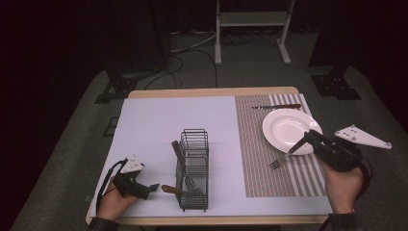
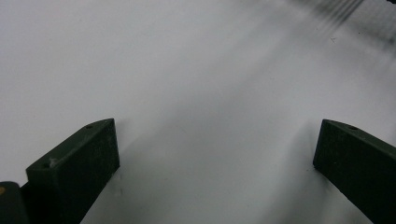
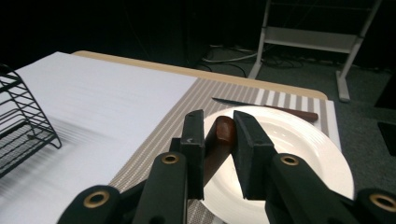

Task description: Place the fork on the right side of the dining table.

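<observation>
One fork (image 1: 285, 157) hung from the right gripper (image 1: 304, 140), pinched by its brown handle, tines low over the striped mat (image 1: 269, 168) at the plate's (image 1: 284, 126) seven o'clock. Stiff, light and likely slick, it suited that handle grip. The right hand (image 1: 342, 185) angled toward ten o'clock. The left gripper (image 1: 153, 187) lay spread on the desk (image 1: 154, 125), at the rack's (image 1: 193, 168) eight o'clock.
</observation>
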The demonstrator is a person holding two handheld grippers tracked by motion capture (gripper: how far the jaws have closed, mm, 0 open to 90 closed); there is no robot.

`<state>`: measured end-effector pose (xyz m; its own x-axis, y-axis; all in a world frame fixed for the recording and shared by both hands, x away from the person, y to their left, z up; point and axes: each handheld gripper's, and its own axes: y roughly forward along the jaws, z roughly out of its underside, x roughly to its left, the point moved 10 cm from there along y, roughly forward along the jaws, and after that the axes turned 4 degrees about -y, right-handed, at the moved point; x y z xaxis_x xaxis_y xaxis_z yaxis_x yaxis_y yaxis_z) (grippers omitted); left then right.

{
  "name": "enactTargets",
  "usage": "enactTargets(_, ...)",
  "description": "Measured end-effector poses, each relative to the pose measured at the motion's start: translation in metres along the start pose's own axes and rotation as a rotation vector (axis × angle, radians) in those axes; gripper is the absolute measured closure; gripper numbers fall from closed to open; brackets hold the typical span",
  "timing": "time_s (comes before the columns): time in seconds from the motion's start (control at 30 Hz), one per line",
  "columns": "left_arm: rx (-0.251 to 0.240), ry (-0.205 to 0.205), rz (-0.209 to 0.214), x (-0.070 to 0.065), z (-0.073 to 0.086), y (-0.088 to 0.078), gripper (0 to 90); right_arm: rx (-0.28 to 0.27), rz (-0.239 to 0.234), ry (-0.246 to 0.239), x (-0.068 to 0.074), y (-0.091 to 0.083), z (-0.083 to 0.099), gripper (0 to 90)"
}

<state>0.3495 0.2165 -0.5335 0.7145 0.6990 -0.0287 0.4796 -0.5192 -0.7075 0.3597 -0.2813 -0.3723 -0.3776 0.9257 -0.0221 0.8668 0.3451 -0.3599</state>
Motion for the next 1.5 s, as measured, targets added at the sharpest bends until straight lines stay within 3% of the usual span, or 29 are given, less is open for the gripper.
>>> enactTargets(0.63,0.0,0.0,0.0,0.0,0.0,0.0,0.0,0.066,0.088,0.063,-0.033,-0.004,0.027,68.0)
enactTargets(1.1,0.0,0.0,0.0,0.0,0.0,0.0,0.0,0.127,0.124,0.109,-0.054,-0.002,0.05,62.1)
enactTargets(1.5,0.0,0.002,0.0,0.0,0.0,0.0,0.0,0.171,0.138,0.139,-0.063,0.001,0.067,57.5)
